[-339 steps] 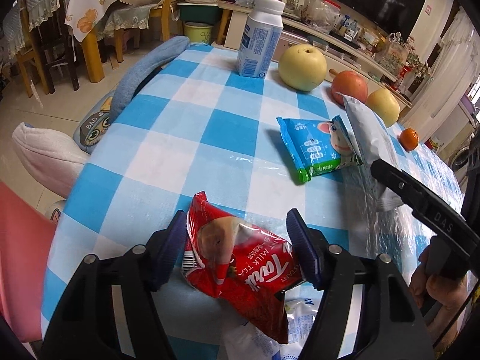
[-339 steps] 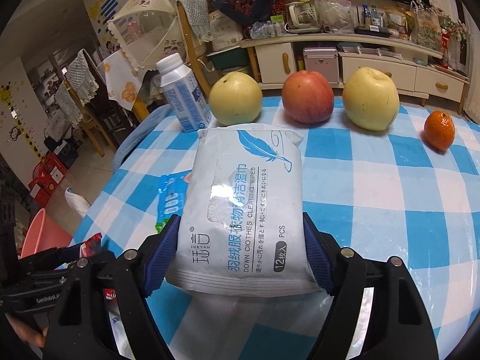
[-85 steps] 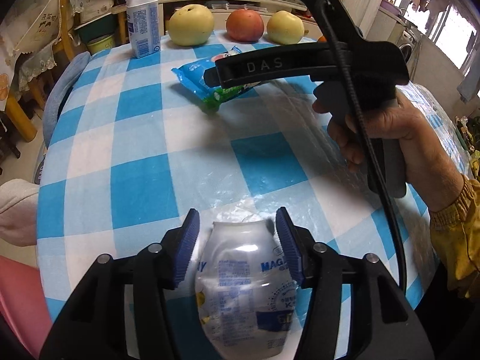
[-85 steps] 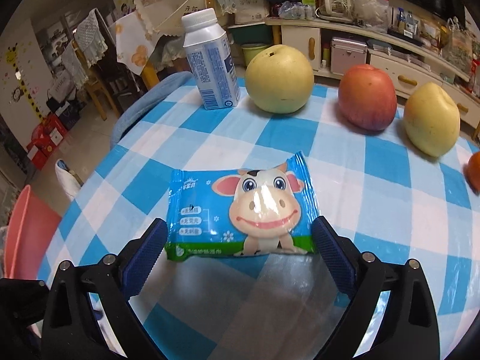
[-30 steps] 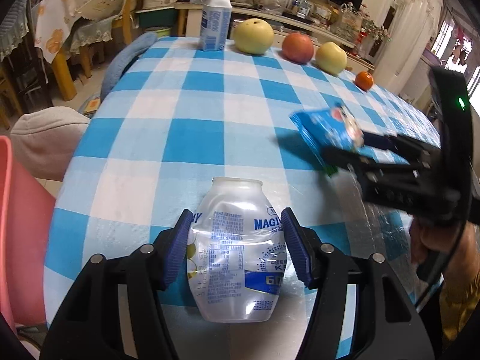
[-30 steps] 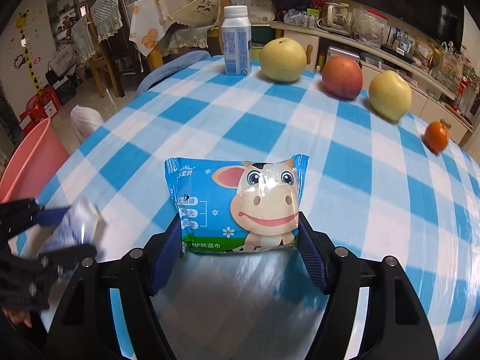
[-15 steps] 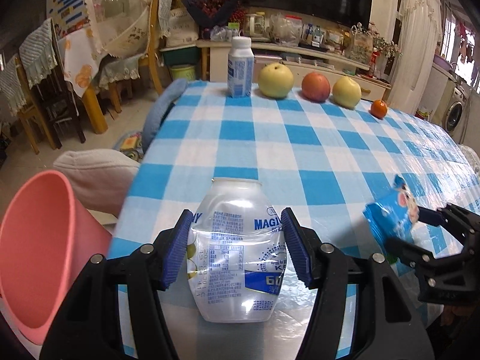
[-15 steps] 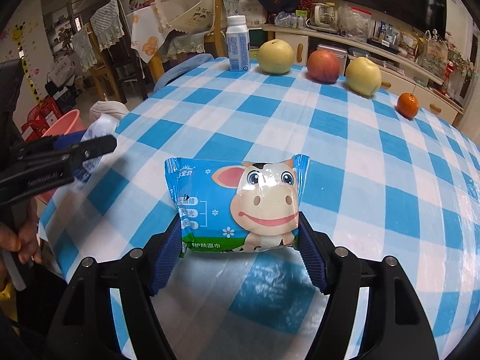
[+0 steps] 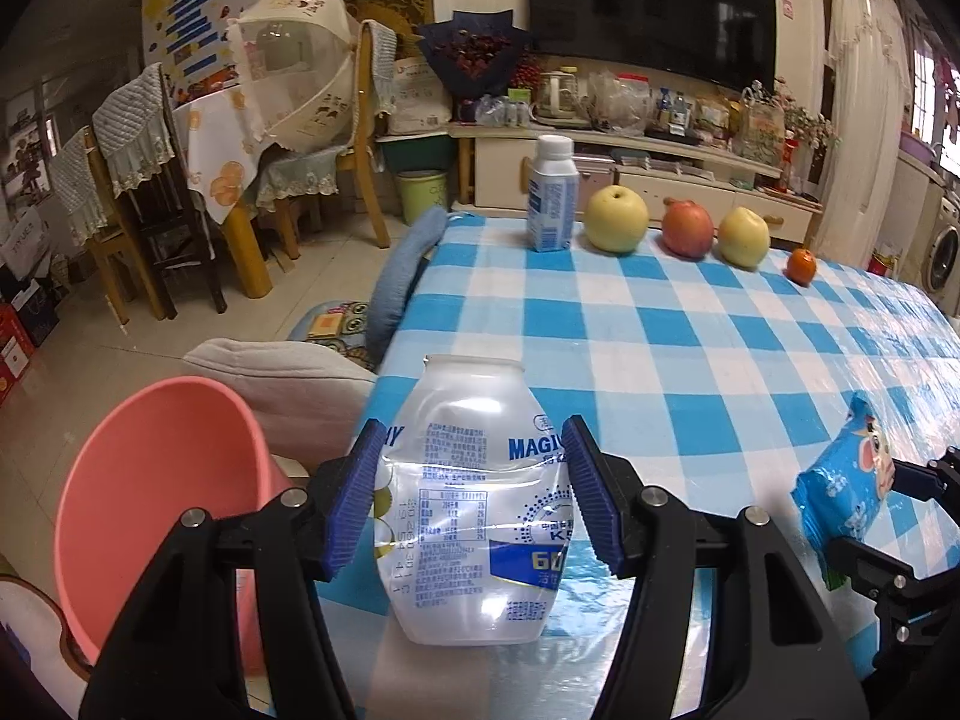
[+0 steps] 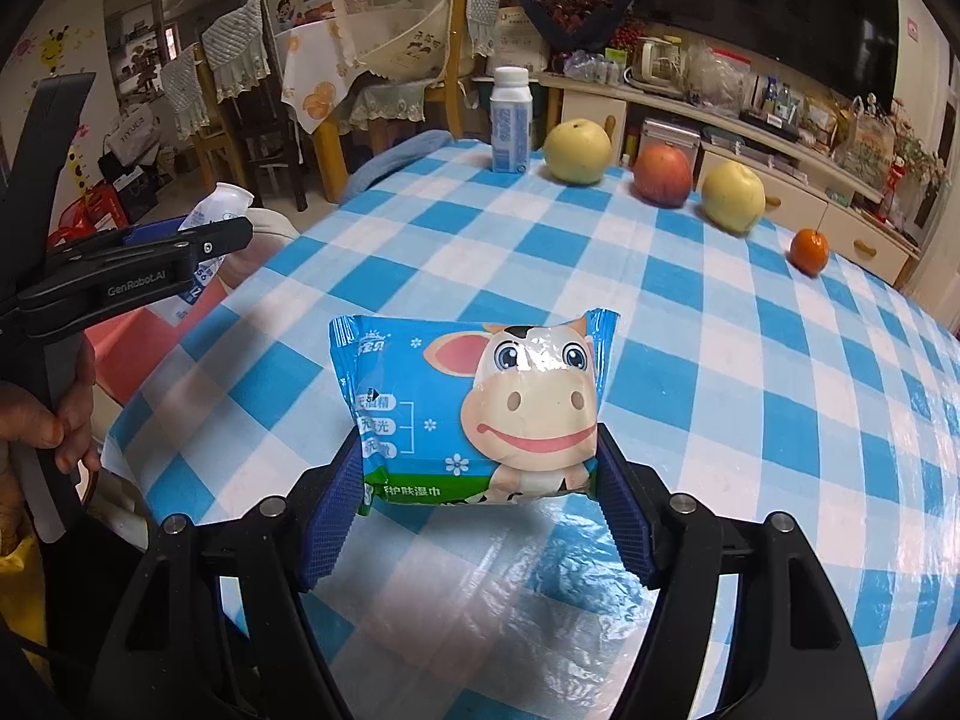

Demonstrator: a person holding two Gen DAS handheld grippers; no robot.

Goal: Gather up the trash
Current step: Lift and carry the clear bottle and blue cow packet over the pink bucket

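My left gripper (image 9: 471, 495) is shut on a crushed clear plastic bottle (image 9: 471, 498) with blue print and holds it above the table's left edge, beside a pink bin (image 9: 162, 492) on the floor to the left. My right gripper (image 10: 480, 516) is shut on a blue wet-wipe pack with a cartoon cow (image 10: 480, 408), held above the blue-and-white checked tablecloth (image 10: 750, 372). The pack also shows in the left wrist view (image 9: 846, 483) at the right. The left gripper with the bottle shows in the right wrist view (image 10: 198, 252) at the left, over the pink bin (image 10: 144, 330).
At the table's far edge stand a white milk bottle (image 9: 553, 195), two yellow pears (image 9: 616, 220), a red apple (image 9: 688, 228) and a small orange (image 9: 801, 266). A grey cushion (image 9: 282, 378) and blue chair back (image 9: 402, 276) lie left of the table. Wooden chairs stand behind.
Both grippers have drawn back toward the table's near-left edge with their loads. The pink bin has come further into view at the left of the left gripper.
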